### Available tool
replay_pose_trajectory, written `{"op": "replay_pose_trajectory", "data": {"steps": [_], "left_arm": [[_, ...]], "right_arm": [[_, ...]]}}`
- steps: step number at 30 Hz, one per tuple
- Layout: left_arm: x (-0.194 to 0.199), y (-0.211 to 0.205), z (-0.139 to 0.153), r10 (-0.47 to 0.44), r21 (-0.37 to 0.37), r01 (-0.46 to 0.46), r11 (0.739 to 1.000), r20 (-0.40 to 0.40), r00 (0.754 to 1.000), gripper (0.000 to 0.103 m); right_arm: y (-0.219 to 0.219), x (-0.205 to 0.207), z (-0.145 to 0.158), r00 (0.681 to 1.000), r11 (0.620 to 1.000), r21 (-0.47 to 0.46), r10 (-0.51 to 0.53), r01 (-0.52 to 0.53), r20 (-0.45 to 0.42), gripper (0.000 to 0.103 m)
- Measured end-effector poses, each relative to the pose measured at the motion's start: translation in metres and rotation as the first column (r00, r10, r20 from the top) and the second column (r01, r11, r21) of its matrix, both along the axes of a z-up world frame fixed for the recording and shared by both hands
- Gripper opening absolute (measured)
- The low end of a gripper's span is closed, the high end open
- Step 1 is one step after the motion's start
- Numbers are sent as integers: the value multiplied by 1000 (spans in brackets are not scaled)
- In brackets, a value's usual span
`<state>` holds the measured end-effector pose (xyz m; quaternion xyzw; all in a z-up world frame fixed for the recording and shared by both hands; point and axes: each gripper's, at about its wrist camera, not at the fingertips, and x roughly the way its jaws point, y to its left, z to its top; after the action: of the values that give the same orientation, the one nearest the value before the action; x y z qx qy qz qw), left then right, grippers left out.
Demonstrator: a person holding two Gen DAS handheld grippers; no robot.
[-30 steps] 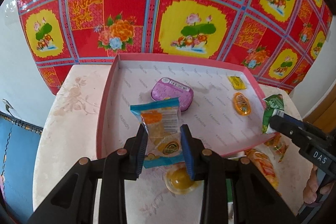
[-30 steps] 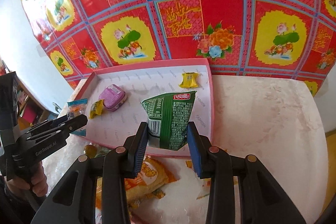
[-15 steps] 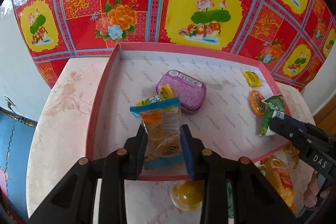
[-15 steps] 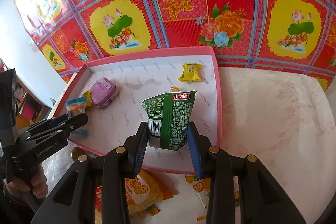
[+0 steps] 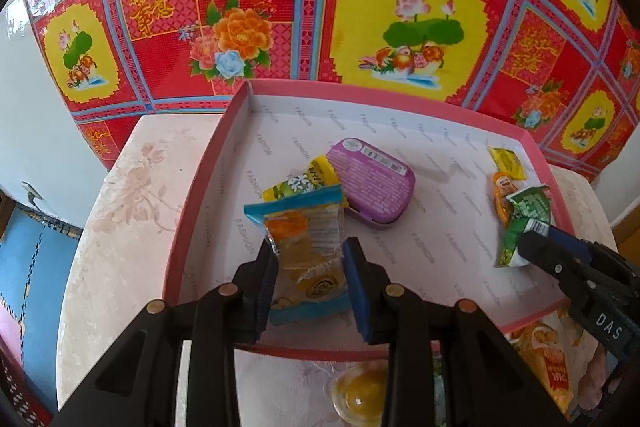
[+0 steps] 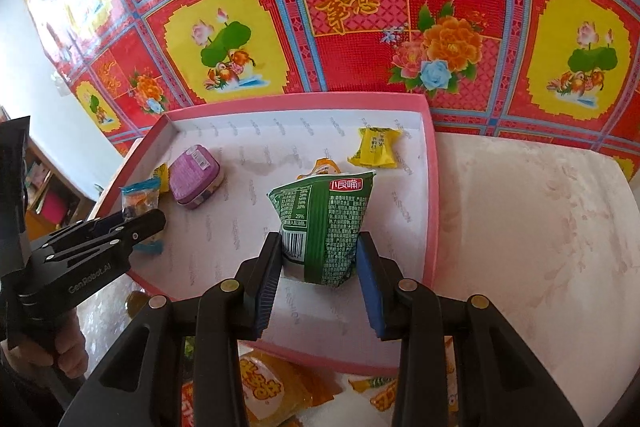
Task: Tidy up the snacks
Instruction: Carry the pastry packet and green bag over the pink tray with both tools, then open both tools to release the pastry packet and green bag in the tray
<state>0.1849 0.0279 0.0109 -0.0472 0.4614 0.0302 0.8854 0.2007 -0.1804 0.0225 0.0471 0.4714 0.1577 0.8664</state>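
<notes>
A pink-rimmed tray (image 5: 200, 195) with a white floor lies on the pale table. Over its near left part my left gripper (image 5: 308, 251) holds a clear, blue-edged snack packet (image 5: 300, 223) upright. Its jaws are opening, though the pads still touch the packet's sides. In the right wrist view my right gripper (image 6: 320, 247) is shut on a green snack bag (image 6: 324, 215) above the tray's near right part (image 6: 430, 187). Each gripper also shows in the other view: the left gripper (image 6: 148, 223) at the tray's left rim, the right gripper (image 5: 532, 243) at its right side.
In the tray lie a purple tin (image 5: 372, 183), a yellow sachet (image 5: 304, 183), an orange jelly (image 5: 502, 187) and a yellow candy (image 6: 376, 147). In front of the tray a jelly cup (image 5: 360, 393) and orange packets (image 6: 264, 387) lie on the table (image 6: 520, 227). A red floral covering hangs behind.
Both grippers have moved forward and down over the tray, each with its packet. The yellow sachet beside the purple tin has come into view.
</notes>
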Motion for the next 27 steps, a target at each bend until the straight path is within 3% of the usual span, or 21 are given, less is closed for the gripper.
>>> {"op": "replay_pose_trajectory", "data": {"steps": [11, 16, 27], "left_arm": [[-2, -9, -1, -24, 32, 25, 999, -26, 999, 44], [-9, -15, 9, -28, 29, 28, 999, -4, 1000, 48], [-41, -8, 39, -19, -10, 19, 1000, 39, 999, 50]], "right_arm": [[-1, 3, -1, 1000, 1000, 25, 2, -3, 1, 39], [-7, -3, 8, 1000, 999, 38, -11, 11, 19, 51], [-25, -29, 32, 997, 996, 77, -56, 51, 54, 51]]}}
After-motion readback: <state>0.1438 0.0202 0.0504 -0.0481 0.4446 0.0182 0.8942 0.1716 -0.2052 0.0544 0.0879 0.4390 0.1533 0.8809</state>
